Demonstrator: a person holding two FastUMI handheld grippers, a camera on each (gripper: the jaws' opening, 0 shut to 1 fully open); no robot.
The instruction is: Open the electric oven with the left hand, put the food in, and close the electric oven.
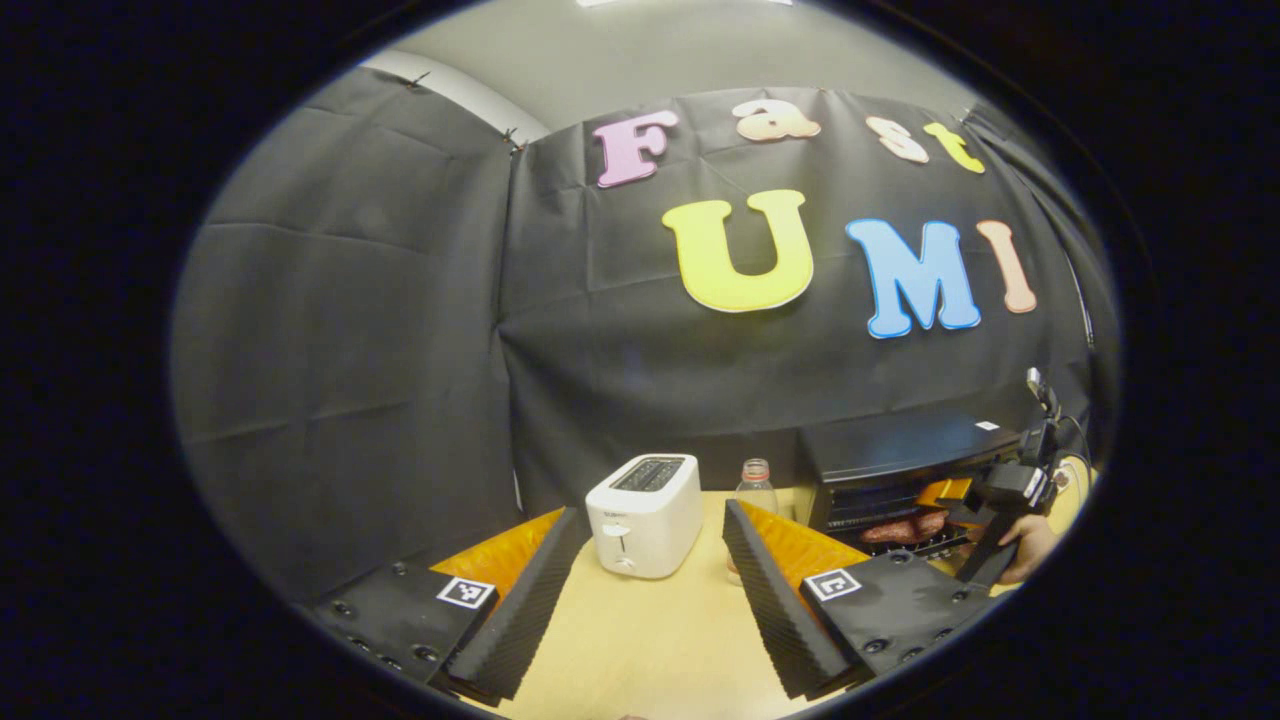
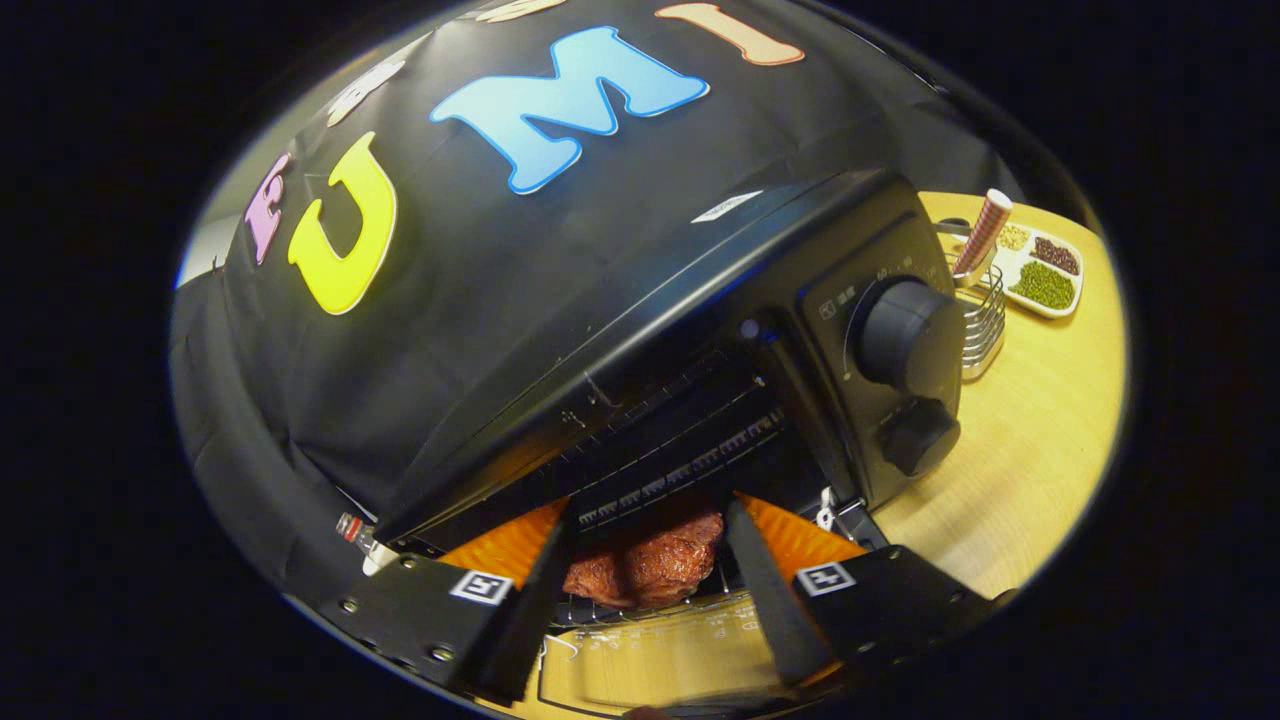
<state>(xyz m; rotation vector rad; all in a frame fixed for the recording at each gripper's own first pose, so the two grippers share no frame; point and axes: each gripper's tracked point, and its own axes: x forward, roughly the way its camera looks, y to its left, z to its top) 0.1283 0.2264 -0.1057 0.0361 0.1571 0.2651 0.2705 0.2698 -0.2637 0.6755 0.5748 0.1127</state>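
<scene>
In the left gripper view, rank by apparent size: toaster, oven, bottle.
1. Oven, partly hidden and farther back, so its lead is understated.
2. Toaster.
3. Bottle, partly behind the left claw's finger.

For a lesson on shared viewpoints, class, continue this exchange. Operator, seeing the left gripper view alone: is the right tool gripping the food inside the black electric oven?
Observer: No firm grip shows. The right tool has its fingers spread, with the reddish-brown chunk of meat on the rack between them.
Operator: What controls does the oven have?
Observer: Two round black knobs, one above the other, on the front panel of the black electric oven.
Operator: Anything beyond the oven?
Observer: A white divided dish of beans stands on the wooden table.
</scene>
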